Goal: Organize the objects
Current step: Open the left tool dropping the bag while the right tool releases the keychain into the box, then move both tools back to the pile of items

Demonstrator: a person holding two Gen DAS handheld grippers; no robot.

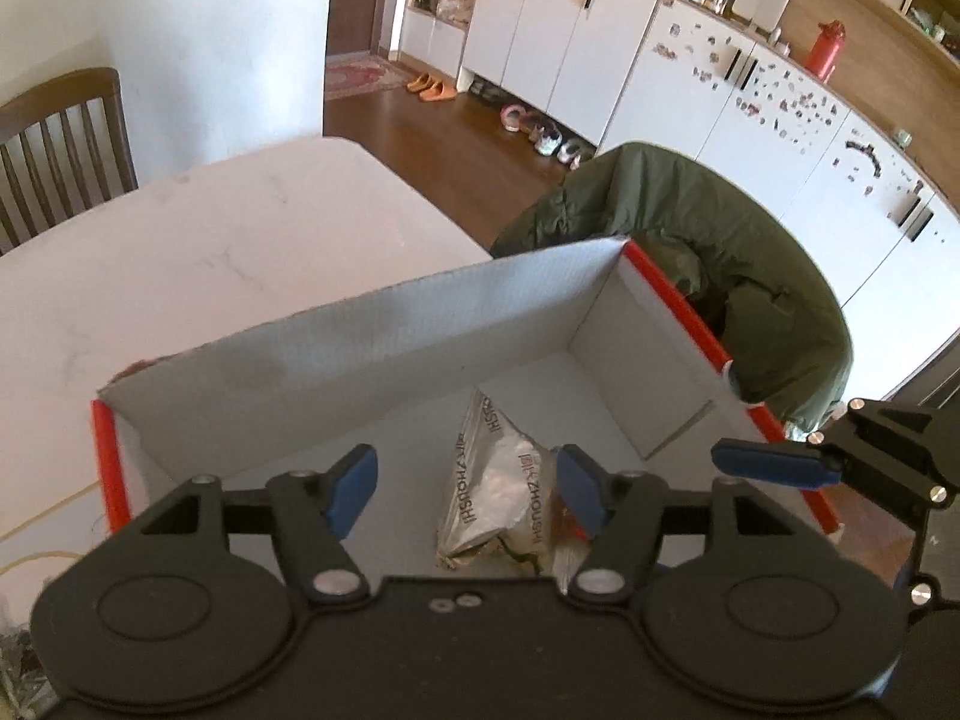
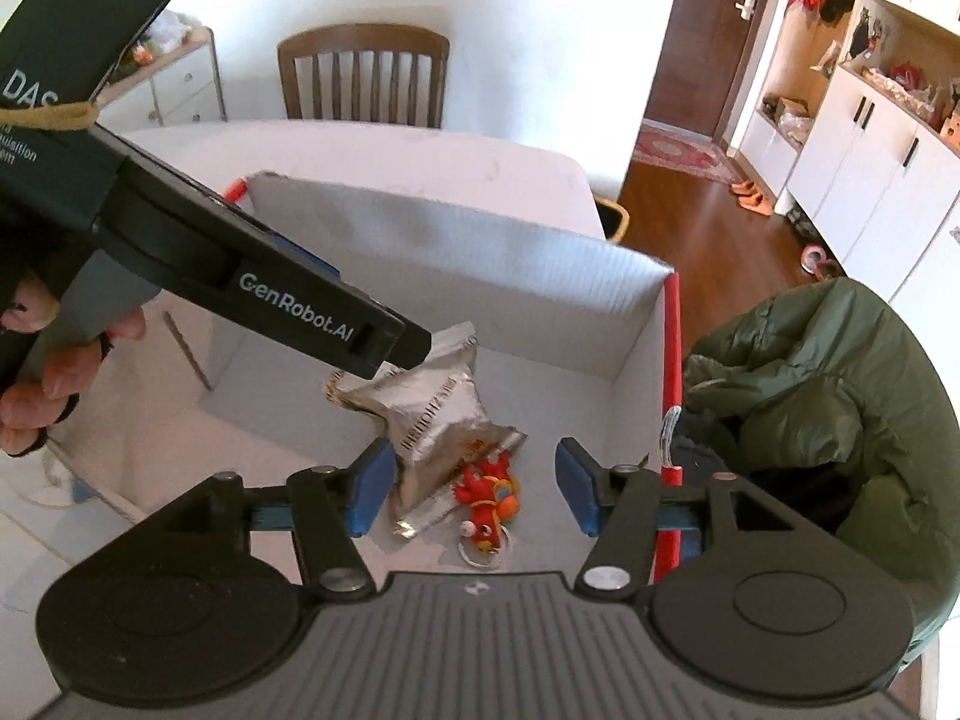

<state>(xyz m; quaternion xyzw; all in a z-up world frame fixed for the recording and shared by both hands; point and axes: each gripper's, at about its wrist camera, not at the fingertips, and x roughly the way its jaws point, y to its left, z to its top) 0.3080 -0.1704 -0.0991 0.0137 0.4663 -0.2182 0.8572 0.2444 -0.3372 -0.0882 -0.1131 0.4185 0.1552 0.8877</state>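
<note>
A white cardboard box with red-edged rims stands on the white table. On its floor lie a crumpled silver snack packet and, beside it, a small red and orange toy keychain. My left gripper hangs open above the packet, nothing between its blue pads. Its black body reaches into the box from the left in the right wrist view, held by a hand. My right gripper is open over the keychain and packet edge. One of its blue fingers shows at the box's right rim.
A dark green jacket drapes over a chair right of the box. A wooden chair stands at the table's far side. The white table extends beyond the box. White cabinets and shoes line the wooden floor.
</note>
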